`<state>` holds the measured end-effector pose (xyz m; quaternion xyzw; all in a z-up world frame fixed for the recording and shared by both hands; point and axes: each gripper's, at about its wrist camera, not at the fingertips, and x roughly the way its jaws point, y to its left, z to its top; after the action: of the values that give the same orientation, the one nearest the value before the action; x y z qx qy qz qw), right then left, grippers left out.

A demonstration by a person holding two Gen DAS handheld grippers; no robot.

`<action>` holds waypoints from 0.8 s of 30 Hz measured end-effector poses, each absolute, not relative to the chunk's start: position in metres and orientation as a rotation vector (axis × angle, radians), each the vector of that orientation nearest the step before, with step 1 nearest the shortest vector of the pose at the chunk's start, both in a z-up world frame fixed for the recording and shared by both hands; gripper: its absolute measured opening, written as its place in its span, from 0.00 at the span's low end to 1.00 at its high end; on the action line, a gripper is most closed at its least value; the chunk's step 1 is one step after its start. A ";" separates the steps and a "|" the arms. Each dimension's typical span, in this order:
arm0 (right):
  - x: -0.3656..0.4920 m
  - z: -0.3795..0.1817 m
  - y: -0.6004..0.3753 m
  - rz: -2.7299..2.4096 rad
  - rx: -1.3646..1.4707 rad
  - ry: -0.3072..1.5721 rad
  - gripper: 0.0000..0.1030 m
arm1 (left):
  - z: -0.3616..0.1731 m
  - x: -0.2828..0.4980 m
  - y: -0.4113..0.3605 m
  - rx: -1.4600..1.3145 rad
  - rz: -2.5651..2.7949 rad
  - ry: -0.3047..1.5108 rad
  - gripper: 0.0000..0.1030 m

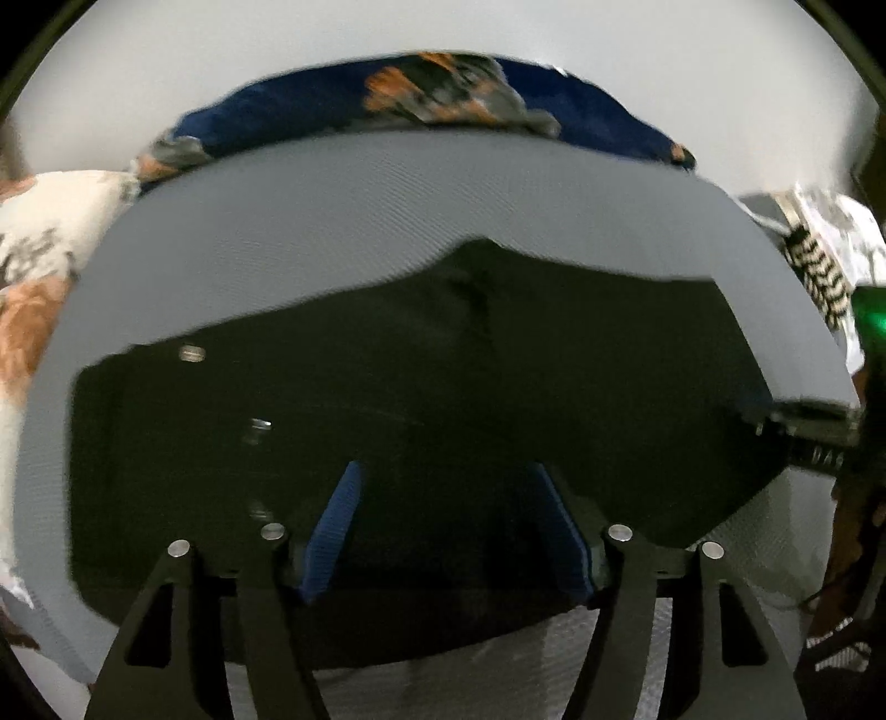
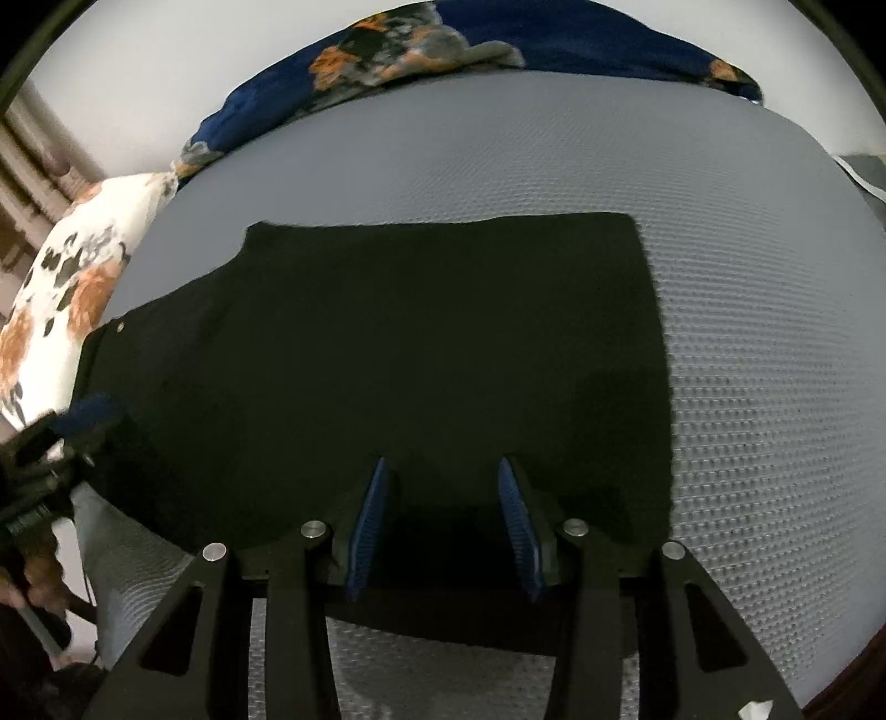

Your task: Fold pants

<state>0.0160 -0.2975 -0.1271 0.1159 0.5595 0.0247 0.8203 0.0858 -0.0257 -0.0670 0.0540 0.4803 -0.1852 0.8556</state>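
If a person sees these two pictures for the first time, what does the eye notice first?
First comes the black pants, lying flat across the middle of the grey textured mat. Next are the blue-padded tongs, the right tongs and the left tongs, both open over the near edge of the pants. Behind the mat lies a dark blue floral cloth.
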 end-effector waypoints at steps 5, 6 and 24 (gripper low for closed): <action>0.017 -0.129 -0.274 0.099 0.237 1.203 0.39 | -0.055 0.087 0.007 0.051 -0.347 0.984 0.67; 0.017 -0.129 -0.270 0.110 0.235 1.206 0.39 | -0.053 0.088 0.017 0.034 -0.332 0.984 0.67; 0.034 -0.130 -0.171 0.312 0.161 1.260 0.43 | -0.057 0.094 0.166 -0.184 -0.111 0.975 0.68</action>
<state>0.0337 -0.1706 -0.1305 0.0751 0.5860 0.1451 0.7937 0.0935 0.1657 -0.0569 -0.0883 0.4676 -0.0533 0.8779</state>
